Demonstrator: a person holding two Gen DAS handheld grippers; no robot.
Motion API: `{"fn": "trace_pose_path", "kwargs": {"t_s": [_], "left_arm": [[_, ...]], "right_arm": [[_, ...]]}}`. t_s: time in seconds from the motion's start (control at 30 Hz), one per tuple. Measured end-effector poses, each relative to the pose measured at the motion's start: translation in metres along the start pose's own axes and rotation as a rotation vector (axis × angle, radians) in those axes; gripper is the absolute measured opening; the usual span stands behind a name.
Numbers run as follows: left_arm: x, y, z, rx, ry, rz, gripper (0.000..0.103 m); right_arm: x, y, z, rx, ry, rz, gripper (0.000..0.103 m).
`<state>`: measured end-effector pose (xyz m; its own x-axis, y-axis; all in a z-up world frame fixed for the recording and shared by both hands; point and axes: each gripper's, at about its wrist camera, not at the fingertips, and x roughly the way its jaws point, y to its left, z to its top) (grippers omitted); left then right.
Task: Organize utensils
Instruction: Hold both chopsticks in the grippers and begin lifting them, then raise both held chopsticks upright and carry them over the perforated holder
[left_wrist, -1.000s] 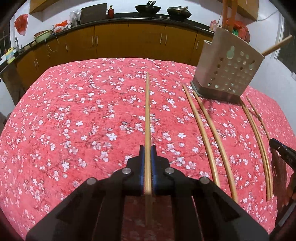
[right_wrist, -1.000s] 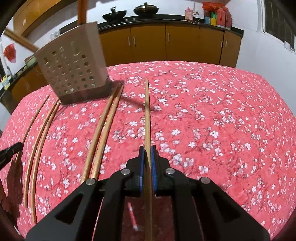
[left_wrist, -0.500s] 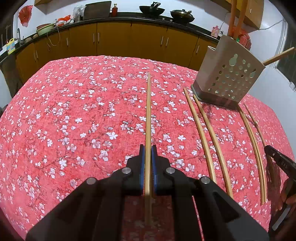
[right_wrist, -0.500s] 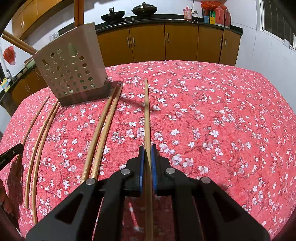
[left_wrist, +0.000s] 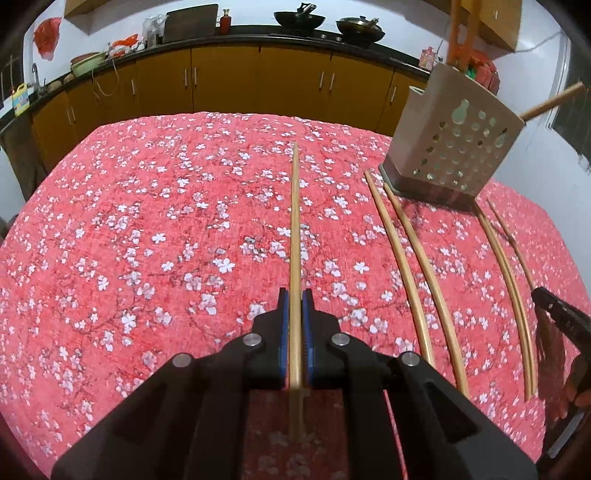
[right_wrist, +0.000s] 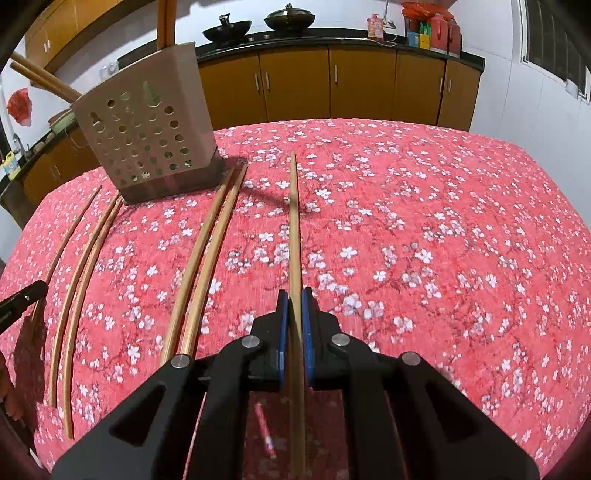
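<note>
1. The left gripper (left_wrist: 294, 306) is clamped on a long, thin, light-brown wooden chopstick (left_wrist: 295, 229), whose long axis runs straight ahead along the fingers, out over the red cloth.
2. The right gripper (right_wrist: 294, 306) is likewise closed on its own matching wooden chopstick (right_wrist: 293, 221), which also points forward (both jaws are nearly together, only the stick between the blue pads).
3. The beige perforated plastic utensil holder (left_wrist: 454, 147) stands ahead and to the right of the left gripper; in the right wrist view the holder (right_wrist: 147, 129) stands ahead and to the left. It sits between the two hands, and I cannot tell which is nearer.
4. Its mouth opens upward, so each stick probably needs tipping from near-level to upright before going in.
5. Four more slim wooden chopsticks (left_wrist: 413, 266) lie on the red flower-printed tablecloth (left_wrist: 147, 240) in two pairs, long axes running toward the holder's base, their tips near it.
6. The sticks look smooth, rigid and round; the cloth is soft and textured, the holder hard-walled with round holes.
</note>
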<state>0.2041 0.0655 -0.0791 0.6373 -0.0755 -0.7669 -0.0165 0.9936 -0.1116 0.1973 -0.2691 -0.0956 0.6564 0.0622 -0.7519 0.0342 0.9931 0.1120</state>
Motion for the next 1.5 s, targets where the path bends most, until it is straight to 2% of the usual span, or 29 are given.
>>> {"fn": "trace_pose_path", "kwargs": {"t_s": [0.4, 0.5, 0.83, 1.13, 1.4, 1.5], "left_arm": [[-0.002, -0.005, -0.002, 0.027, 0.005, 0.031, 0.008], [-0.002, -0.007, 0.003, 0.020, 0.011, 0.016, 0.008], [-0.061, -0.006, 0.040, 0.017, -0.169, -0.029, 0.008], [-0.116, -0.008, 0.066, -0.015, -0.343, -0.096, 0.008], [-0.125, -0.011, 0.075, -0.005, -0.375, -0.107, 0.008], [-0.130, -0.013, 0.075, -0.001, -0.376, -0.132, 0.008]], "right_arm": [[-0.003, -0.001, 0.001, 0.006, 0.001, 0.012, 0.008], [-0.013, -0.005, 0.005, 0.028, -0.021, 0.030, 0.008], [-0.080, -0.010, 0.042, 0.040, -0.235, 0.048, 0.008], [-0.107, -0.006, 0.059, 0.032, -0.358, 0.062, 0.008], [-0.110, 0.000, 0.064, 0.014, -0.373, 0.068, 0.008], [-0.116, 0.002, 0.065, 0.017, -0.387, 0.083, 0.008]]}}
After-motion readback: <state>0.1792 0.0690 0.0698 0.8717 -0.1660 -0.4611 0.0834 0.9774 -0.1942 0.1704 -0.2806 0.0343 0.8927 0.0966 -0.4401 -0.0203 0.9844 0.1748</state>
